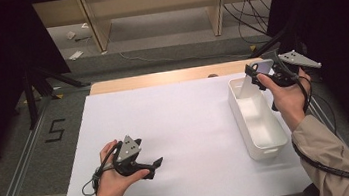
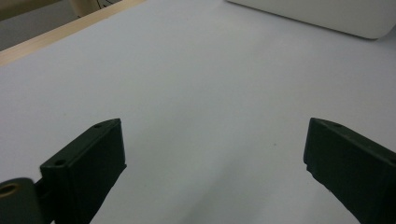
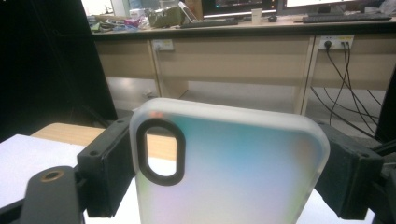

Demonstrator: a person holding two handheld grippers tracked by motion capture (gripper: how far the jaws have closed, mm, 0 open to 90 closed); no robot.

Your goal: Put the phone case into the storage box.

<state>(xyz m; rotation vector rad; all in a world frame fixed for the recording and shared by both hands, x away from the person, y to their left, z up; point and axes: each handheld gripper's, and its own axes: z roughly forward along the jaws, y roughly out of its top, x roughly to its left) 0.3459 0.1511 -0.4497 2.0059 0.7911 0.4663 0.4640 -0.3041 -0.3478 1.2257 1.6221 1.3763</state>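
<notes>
- While the right gripper (image 1: 256, 74) hangs over the far end of the bin (image 1: 261, 153), its jaws are clamped on the two long sides of a phone case (image 3: 233, 172).
- Case: frosted, translucent, rounded corners, black-ringed oval camera cutout (image 3: 160, 151) at its upper left in the right gripper view; held upright and raised off the table (image 1: 176, 128).
- Bin: white, oblong, at the table's right edge, long side running front to back.
- Left gripper (image 1: 157, 166): near the table's front left corner, low over the white top, in the person's left hand (image 1: 112, 178); jaws wide apart with only bare table between them.
- Table: white sheet, wooden strip along the far edge.
</notes>
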